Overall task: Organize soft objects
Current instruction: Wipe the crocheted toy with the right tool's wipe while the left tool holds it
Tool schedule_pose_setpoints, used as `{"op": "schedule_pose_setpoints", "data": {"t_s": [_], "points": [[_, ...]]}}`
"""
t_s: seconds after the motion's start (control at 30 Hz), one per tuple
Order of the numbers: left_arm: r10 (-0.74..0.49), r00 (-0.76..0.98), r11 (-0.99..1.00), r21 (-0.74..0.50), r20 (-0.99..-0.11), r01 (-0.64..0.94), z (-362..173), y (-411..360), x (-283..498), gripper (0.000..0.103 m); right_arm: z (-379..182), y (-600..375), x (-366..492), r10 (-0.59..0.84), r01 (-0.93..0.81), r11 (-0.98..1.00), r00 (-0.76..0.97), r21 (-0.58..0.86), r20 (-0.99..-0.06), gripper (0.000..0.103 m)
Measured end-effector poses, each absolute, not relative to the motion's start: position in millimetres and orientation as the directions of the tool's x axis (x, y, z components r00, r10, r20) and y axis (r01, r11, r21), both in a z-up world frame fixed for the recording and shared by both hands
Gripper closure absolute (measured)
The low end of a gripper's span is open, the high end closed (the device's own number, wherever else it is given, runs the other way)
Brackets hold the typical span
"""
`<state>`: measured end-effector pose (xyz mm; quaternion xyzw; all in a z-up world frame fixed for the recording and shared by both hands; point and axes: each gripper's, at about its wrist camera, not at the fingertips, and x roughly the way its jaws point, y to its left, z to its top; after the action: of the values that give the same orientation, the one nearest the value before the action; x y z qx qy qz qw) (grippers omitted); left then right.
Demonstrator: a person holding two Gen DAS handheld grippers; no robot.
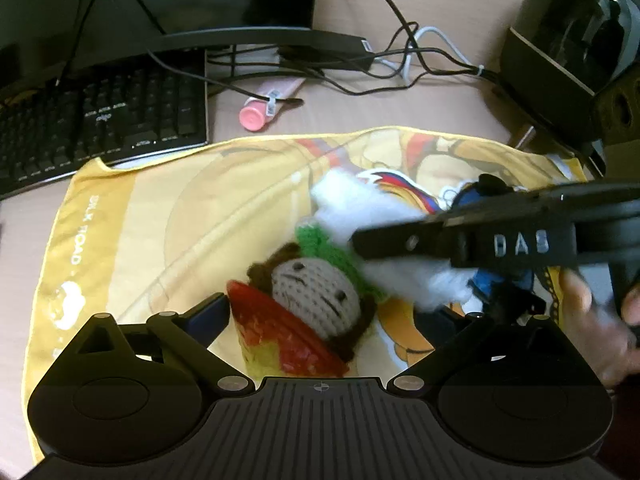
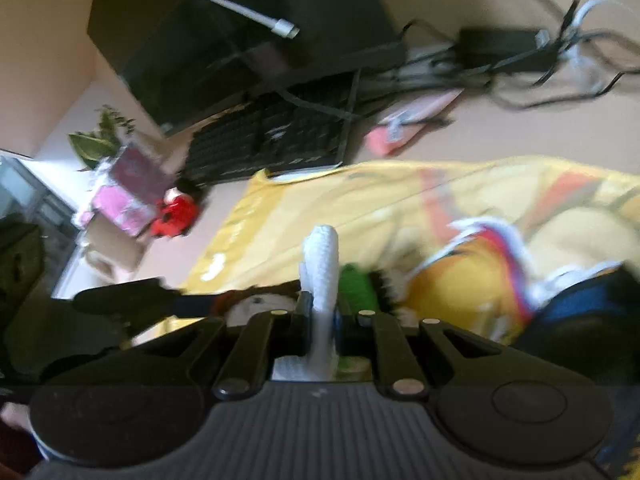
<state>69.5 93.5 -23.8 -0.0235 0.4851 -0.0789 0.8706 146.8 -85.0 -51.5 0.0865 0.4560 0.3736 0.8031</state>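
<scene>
In the left wrist view, the left gripper (image 1: 320, 312) stood with its jaws wide apart and nothing pressed between them. Between and just beyond them a crocheted doll (image 1: 316, 296), with a pale face, brown hair and a red and yellow body, lay on the yellow printed cloth (image 1: 160, 216); its lower body was cut off behind the gripper's housing. From the right the right gripper (image 1: 360, 240) reached across, blurred, its tip buried in a white fluffy toy (image 1: 352, 204) beside some green yarn (image 1: 320, 240). A blue toy (image 1: 492, 280) behind it was mostly hidden. A hand (image 1: 600, 320) showed at the right edge, smeared. Far left lay a black keyboard (image 1: 100, 128), with a pink tube (image 1: 264, 104) to its right.

In the right wrist view, heavily blurred, the right gripper's (image 2: 320, 312) jaws were clamped on a white knitted strip (image 2: 322, 276) that stood up between them. The doll's face (image 2: 260, 304) peeked out at the left, mostly hidden. What the red thing (image 2: 176, 212) far left was could not be told.
</scene>
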Motion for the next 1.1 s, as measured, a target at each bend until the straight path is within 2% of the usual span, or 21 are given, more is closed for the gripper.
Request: {"op": "schedule_pose_setpoints", "data": {"t_s": [0.13, 0.23, 0.37, 0.53, 0.67, 0.77, 0.87, 0.93, 1.03, 1.1], "points": [[-0.174, 0.517, 0.984, -0.126, -0.838, 0.126, -21.5, 96.2, 68.4, 0.002, -49.0, -95.1, 147.0, 0.576, -0.508, 0.786, 0.397, 0.352, -0.714, 0.091], [-0.183, 0.516, 0.981, -0.117, -0.837, 0.157, -17.9, 96.4, 66.3, 0.002, -48.6, -102.0, 148.3, 0.588, -0.475, 0.787, 0.387, 0.393, -0.71, 0.091], [-0.166, 0.5, 0.968, -0.044, -0.85, 0.247, -13.0, 94.5, 60.8, 0.002, -43.0, -100.1, 143.4, 0.637, -0.481, 0.751, 0.348, 0.452, -0.688, 0.091], [-0.132, 0.489, 0.953, 0.025, -0.862, 0.301, -16.1, 92.9, 54.8, 0.002, -38.3, -83.1, 129.4, 0.807, -0.508, 0.562, 0.166, 0.653, -0.566, 0.091], [-0.151, 0.476, 0.942, 0.02, -0.866, 0.335, -20.3, 85.2, 53.7, 0.002, -53.2, -77.6, 129.9, 0.791, -0.483, 0.575, 0.122, 0.661, -0.599, 0.091], [-0.163, 0.473, 0.929, 0.027, -0.866, 0.369, -21.8, 77.8, 51.8, 0.002, -56.8, -93.3, 136.7, 0.777, -0.429, 0.606, 0.137, 0.67, -0.615, 0.082], [-0.148, 0.473, 0.927, 0.044, -0.869, 0.372, -24.0, 74.3, 53.2, 0.001, -58.1, -102.5, 137.2, 0.694, -0.441, 0.695, 0.206, 0.568, -0.689, 0.076], [-0.147, 0.471, 0.93, 0.041, -0.87, 0.365, -24.5, 75.3, 55.4, 0.001, -58.1, -104.2, 135.5, 0.643, -0.461, 0.736, 0.248, 0.496, -0.724, 0.068], [-0.145, 0.47, 0.933, 0.037, -0.871, 0.357, -24.6, 77.3, 58.4, 0.001, -50.4, -99.9, 129.2, 0.624, -0.52, 0.739, 0.288, 0.429, -0.726, 0.055], [-0.14, 0.47, 0.934, 0.042, -0.871, 0.355, -24.1, 77.9, 59.9, 0.001, -44.0, -95.0, 121.1, 0.601, -0.572, 0.74, 0.327, 0.354, -0.729, 0.055]]}}
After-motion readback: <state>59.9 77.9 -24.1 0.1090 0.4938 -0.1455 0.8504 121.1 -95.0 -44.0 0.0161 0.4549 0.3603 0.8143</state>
